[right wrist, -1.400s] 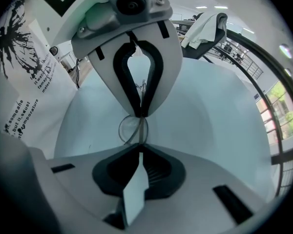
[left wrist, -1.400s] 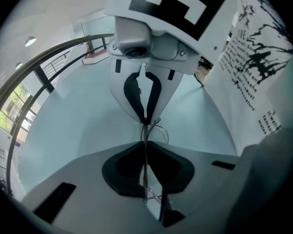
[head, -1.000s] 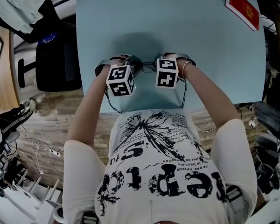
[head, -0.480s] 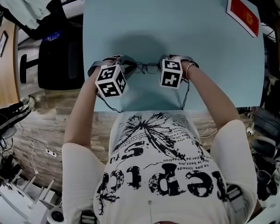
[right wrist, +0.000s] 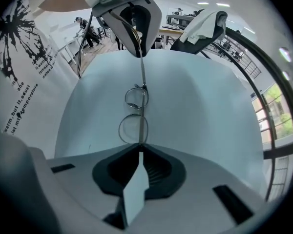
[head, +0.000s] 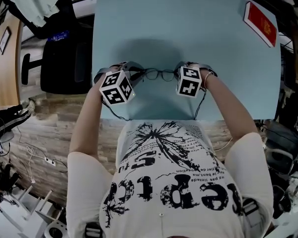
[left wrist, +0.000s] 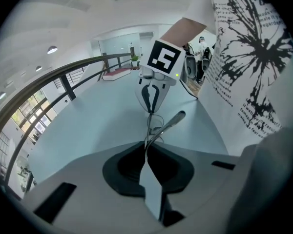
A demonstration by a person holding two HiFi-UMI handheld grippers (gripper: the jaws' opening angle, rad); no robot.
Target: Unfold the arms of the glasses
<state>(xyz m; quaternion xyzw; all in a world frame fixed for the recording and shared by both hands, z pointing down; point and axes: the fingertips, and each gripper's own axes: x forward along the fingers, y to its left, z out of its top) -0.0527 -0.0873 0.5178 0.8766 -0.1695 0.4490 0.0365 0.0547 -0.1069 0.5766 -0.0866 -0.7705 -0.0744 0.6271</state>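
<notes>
Both grippers are clamped onto the glasses (head: 159,74), which span the gap between them. The left gripper (left wrist: 147,152) has its jaws pressed together on thin wire at one end of the frame, and the right gripper (right wrist: 139,149) pinches the frame just beside the lens nearest to it. The two lenses line up straight ahead of the right gripper's tips, running toward the left one. Gripping opposite ends probably lets one gripper steady the frame while the other swings an arm out. From the left gripper, one arm (left wrist: 178,116) already angles away from the frame toward the person's shirt (head: 174,182), so I judge the unfolding to be under way, not finished. The glasses sit low over the pale blue table (head: 188,29); whether they touch it is unclear. The shirt has black lettering, too warped to read reliably. A red booklet (head: 260,16) lies well beyond the right gripper, its gold mark illegible.
</notes>
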